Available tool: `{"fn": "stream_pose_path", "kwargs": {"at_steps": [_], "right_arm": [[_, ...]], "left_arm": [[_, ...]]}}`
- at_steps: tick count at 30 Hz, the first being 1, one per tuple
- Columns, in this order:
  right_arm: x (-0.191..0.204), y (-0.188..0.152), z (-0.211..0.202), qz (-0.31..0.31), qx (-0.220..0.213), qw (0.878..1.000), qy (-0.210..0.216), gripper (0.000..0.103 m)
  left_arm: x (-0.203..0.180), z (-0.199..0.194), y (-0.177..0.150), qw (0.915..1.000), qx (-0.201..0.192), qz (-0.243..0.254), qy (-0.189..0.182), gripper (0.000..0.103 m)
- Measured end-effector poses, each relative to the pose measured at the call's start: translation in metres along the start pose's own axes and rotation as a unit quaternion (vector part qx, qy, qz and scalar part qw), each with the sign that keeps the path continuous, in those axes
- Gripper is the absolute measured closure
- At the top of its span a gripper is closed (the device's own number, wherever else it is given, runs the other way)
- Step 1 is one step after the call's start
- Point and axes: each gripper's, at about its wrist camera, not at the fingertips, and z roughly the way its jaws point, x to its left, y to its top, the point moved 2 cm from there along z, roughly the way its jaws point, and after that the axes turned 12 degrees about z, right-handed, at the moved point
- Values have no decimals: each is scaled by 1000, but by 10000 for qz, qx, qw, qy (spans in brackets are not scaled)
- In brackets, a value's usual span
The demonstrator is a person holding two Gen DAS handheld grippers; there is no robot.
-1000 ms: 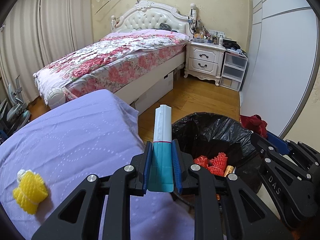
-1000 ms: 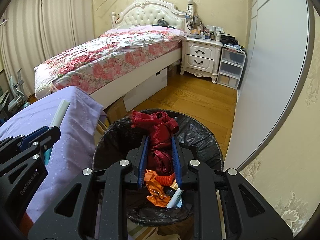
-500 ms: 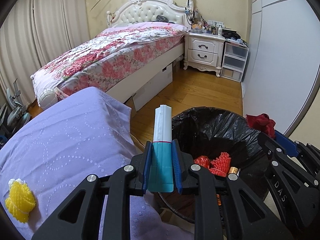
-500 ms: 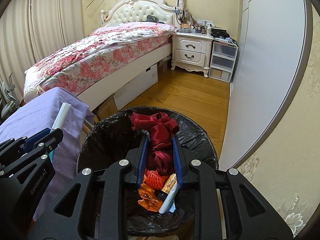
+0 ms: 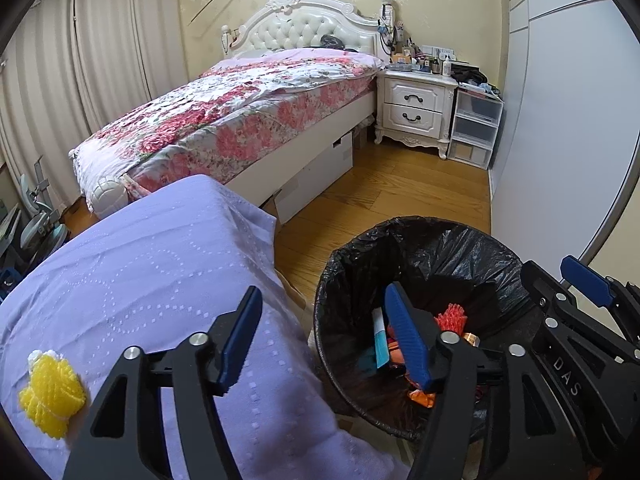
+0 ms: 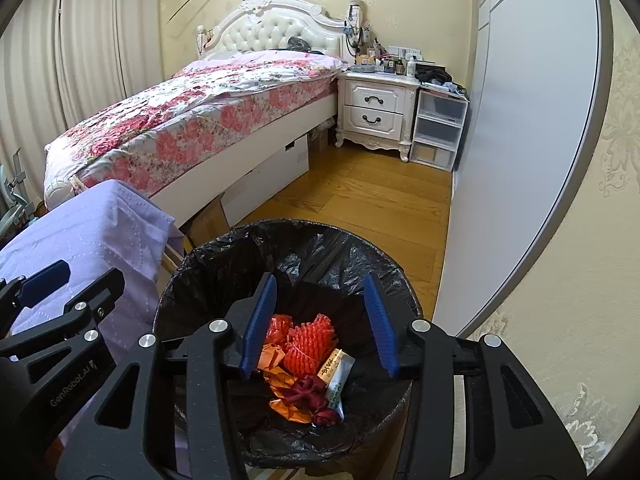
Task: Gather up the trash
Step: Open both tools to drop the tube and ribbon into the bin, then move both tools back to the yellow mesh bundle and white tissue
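Black plastic lines the trash bin [image 6: 224, 264], which stands on the wooden floor just beside a lavender-covered counter [image 5: 132, 264]. Over the bin's mouth hangs the right hand-held gripper [image 6: 318, 320]; its jaws have just been opening and now stand apart with nothing between the blue pads. Straight below it, on the heap inside the bin, lies a dark red ribbon [image 6: 310, 392], resting on orange wrappers [image 6: 280, 384], with red foam netting [image 6: 308, 340] behind it and a small white-and-green packet [image 6: 338, 372] touching its right side.

Its partner, the left hand-held gripper [image 5: 320, 336], straddles the edge where counter meets bin: the left finger is over the lavender cloth, the right finger over the bin's opening. These jaws have also just been opening and stand wide, pads pressing on nothing. A teal-and-white packet [image 5: 380, 340] shows inside the bin, just left of the right finger's pad; whether it touches the pad cannot be told.

On the counter, near the left finger's base, a yellow foam net [image 5: 52, 388] lies alone on the cloth, well apart from the bin. The left gripper's view shows the right tool at its lower right edge, close above the bin rim.
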Motion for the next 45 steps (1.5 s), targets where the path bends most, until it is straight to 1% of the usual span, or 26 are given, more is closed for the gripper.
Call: {"fn": "stream_pose_path", "kwargs": {"at_steps": [3, 5, 18, 20, 29, 37, 43, 45], "right_arm": [[3, -3, -5, -62, -14, 10000, 13, 53], [5, -6, -8, -101, -8, 9999, 35, 52], [25, -20, -31, -219, 107, 9989, 397, 49], [32, -24, -35, -275, 125, 9984, 479, 47], [79, -45, -48, -712, 266, 9931, 897, 46], [130, -65, -66, -1194, 336, 9836, 1310, 45], [171, -81, -82, -1523, 419, 9739, 1629, 44], [184, -87, -88, -1633, 435, 9701, 1744, 41]], "left_arm": [[5, -7, -4, 10000, -4, -50, 56, 35], [10, -11, -9, 9999, 16, -117, 104, 33], [55, -39, -41, 9973, 131, -566, 451, 32], [63, -45, -48, 9965, 151, -633, 523, 32], [103, -76, -89, 9921, 272, -975, 736, 32], [150, -110, -133, 9839, 306, -1415, 1044, 32], [193, -128, -166, 9721, 400, -1807, 1441, 32], [204, -133, -176, 9679, 437, -1935, 1546, 32]]}}
